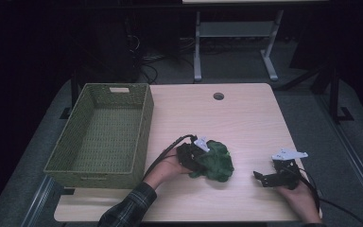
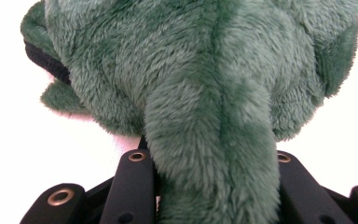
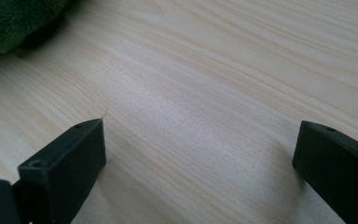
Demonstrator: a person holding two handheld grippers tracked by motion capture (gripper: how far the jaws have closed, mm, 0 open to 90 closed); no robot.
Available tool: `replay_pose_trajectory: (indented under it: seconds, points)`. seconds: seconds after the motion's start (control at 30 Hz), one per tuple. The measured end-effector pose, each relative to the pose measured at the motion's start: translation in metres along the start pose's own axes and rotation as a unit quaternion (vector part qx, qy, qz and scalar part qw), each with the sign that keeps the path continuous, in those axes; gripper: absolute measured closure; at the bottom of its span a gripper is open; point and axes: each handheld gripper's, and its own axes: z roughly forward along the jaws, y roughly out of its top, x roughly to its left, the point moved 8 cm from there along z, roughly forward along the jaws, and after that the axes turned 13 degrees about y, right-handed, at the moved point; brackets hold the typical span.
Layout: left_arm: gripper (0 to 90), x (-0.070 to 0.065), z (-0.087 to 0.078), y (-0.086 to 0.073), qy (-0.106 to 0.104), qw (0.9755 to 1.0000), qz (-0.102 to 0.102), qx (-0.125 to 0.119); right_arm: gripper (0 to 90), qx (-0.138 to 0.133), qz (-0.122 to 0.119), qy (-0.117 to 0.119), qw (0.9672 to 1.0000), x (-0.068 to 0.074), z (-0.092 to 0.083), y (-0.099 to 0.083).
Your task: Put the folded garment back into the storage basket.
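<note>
We hold the left gripper low over the near middle of the pale wood-grain table, its body lying roughly level and pointing to the right, with the grey three-cornered plate uppermost and the black cable looping back toward the left forearm in its dark plaid sleeve. The left hand wraps the gripper body from behind and below. In the left gripper view, the two black jaws stand on either side of a thick fold of the dark green plush fabric item, and both pads bear against that fold, so the jaws are pinching the plush. The plush lies bunched on the table directly ahead of this gripper, just right of the woven olive-green rectangular basket, which sits at the table's left edge and is apart from the plush. We hold the right gripper near the table's near right corner, well apart from the plush, with the right hand cupped under its rear and its nose pointing left. In the right gripper view, its jaws are spread wide over bare table surface with nothing between them, and a corner of the green plush appears at the upper left of that view
</note>
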Motion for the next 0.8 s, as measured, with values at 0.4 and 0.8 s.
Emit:
replay_pose_trajectory:
  seconds: [0.4,0.8]
  points:
    - [67.6,-0.001,-0.020,0.008,0.007,1.0000,0.007,0.000,2.2,0.000,0.001,0.000,1.0000,0.000,0.000,0.000]
    - [67.1,0.008,-0.059,0.022,0.014,0.9999,-0.008,-0.007,2.2,0.000,0.001,0.000,1.0000,0.000,0.000,0.000]
